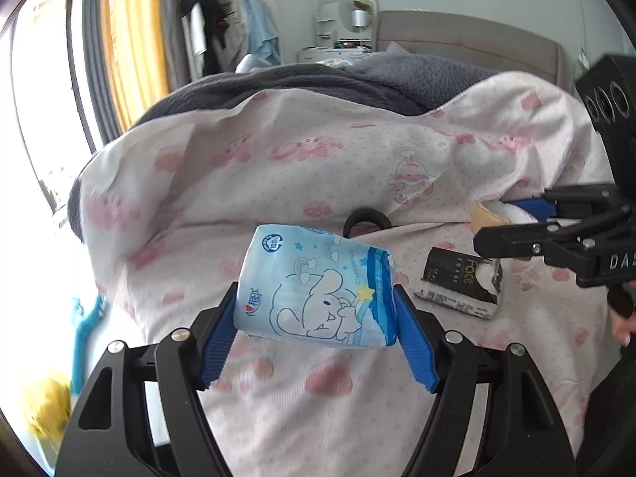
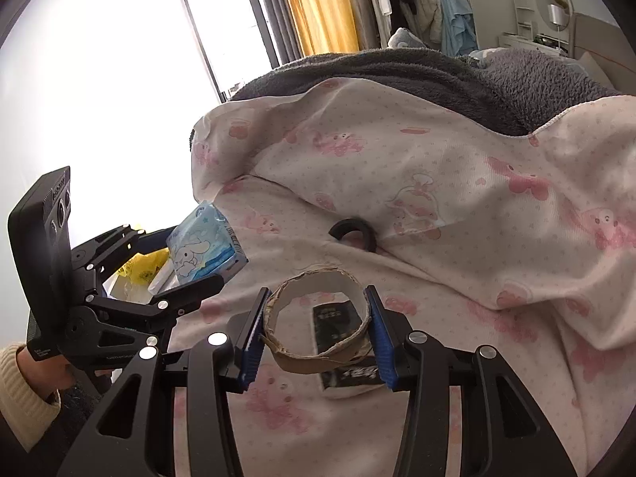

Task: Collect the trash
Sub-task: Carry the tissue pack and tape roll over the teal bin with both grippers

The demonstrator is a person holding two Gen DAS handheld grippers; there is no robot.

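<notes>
A blue tissue pack (image 1: 316, 288) is held clamped in the left tool (image 1: 318, 310) and a cardboard ring (image 2: 318, 320) in the right tool (image 2: 316, 332), both lifted above the bed (image 1: 357, 417), where the black tissue pack (image 1: 461, 284) is left lying nearer the right tool.

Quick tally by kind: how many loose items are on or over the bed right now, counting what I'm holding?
Tissue packs: 2, the blue cartoon-print tissue pack in the left gripper and the black tissue pack on the pink-print sheet
Cardboard rings: 1, the brown cardboard ring in the right gripper
Black rubber rings: 1
Total: 4
</notes>
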